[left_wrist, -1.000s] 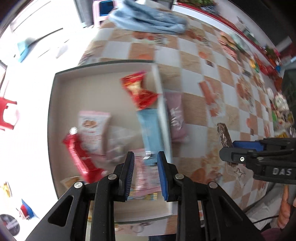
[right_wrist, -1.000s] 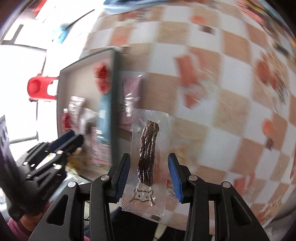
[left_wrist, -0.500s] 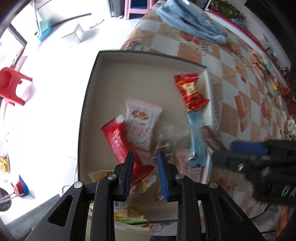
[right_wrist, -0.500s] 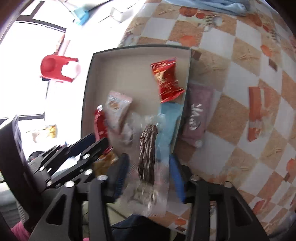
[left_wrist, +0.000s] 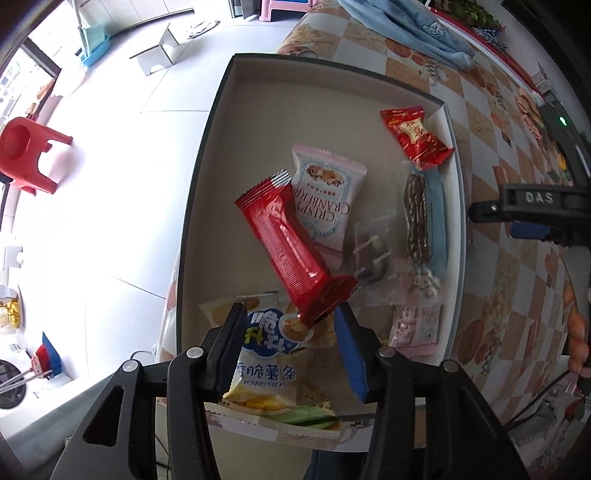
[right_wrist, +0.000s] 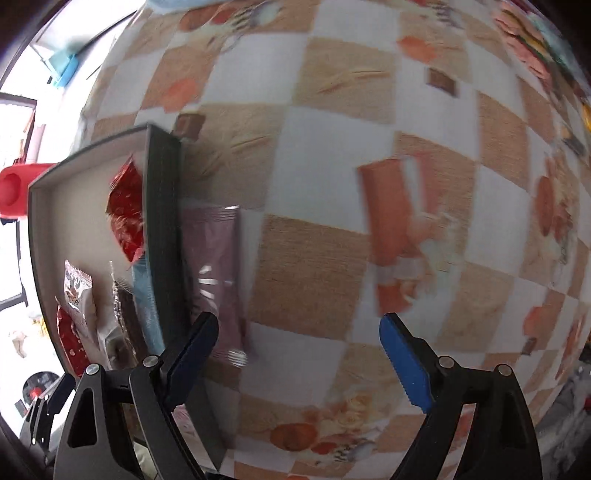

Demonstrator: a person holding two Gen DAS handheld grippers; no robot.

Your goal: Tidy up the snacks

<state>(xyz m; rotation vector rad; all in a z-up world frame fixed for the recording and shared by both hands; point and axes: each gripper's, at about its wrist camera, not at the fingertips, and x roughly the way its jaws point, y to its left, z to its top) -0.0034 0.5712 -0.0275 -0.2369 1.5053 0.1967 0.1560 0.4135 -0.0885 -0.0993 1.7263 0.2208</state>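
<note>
A beige box [left_wrist: 280, 122] with a dark rim holds several snack packs: a long red pack [left_wrist: 291, 247], a pink cranberry pack [left_wrist: 325, 192], a red candy pack [left_wrist: 415, 138], a potato-stick bag [left_wrist: 266, 362] and a clear pack with a dark jerky stick [left_wrist: 415, 218] lying on a blue pack. My left gripper [left_wrist: 291, 354] is open above the box's near end, empty. My right gripper [right_wrist: 299, 358] is open and empty over the tablecloth just right of the box [right_wrist: 162, 221]. A mauve pack [right_wrist: 214, 266] lies on the table against the box wall.
The checkered tablecloth [right_wrist: 369, 184] spreads to the right. A blue cloth [left_wrist: 413, 33] lies at the table's far end. A red stool [left_wrist: 26, 155] stands on the white floor left of the table. The right gripper's body [left_wrist: 535, 210] shows at the right edge.
My right gripper has let go of the jerky pack, which now lies in the box, and has moved right over the table with its jaws wide. My left gripper has opened.
</note>
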